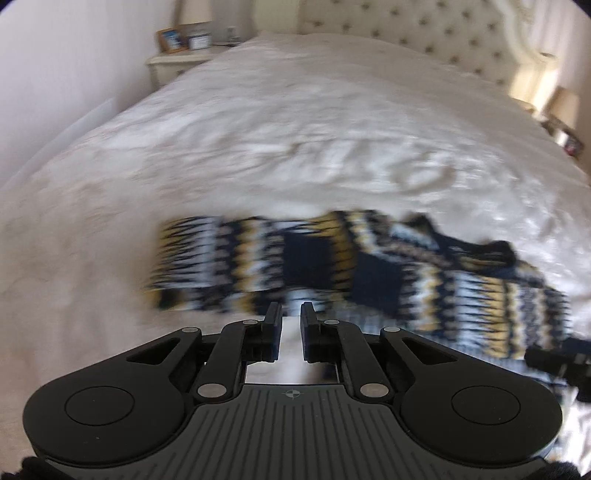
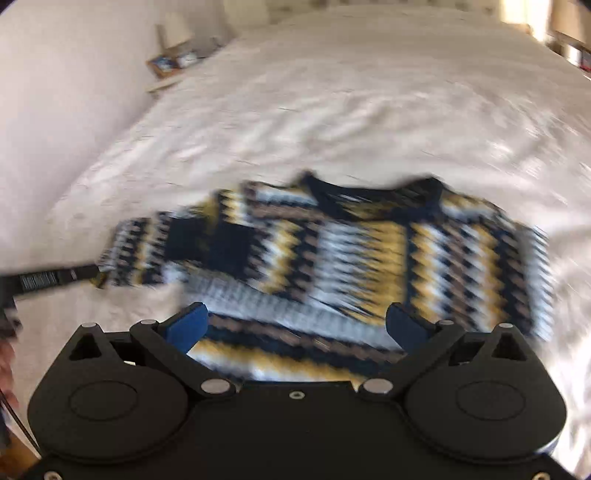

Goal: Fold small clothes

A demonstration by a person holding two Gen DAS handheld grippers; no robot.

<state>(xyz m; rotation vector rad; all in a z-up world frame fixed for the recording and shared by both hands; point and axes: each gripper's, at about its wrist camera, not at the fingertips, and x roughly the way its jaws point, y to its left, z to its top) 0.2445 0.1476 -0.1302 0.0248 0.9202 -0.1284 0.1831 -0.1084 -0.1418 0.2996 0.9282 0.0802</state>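
A: Where's the sweater (image 2: 332, 266)?

B: Spread on the white bedspread (image 1: 295, 129), straight ahead of both tools. It's a zigzag knit in navy, yellow and white, blurred in both views. From the right wrist camera its dark collar lies at the far edge and the hem runs under the right gripper (image 2: 295, 325).

A: And that gripper's fingers?

B: Spread wide, blue pads to either side, nothing between them, above the hem.

A: The left gripper (image 1: 291, 321)?

B: Fingers drawn near together with a narrow gap; only bedspread shows through it. The sleeve (image 1: 207, 266) lies just beyond its tips, slightly left.

A: Anything else?

B: A nightstand (image 1: 177, 62) with picture frames, far ahead to the left, by the tufted headboard (image 1: 424, 33).
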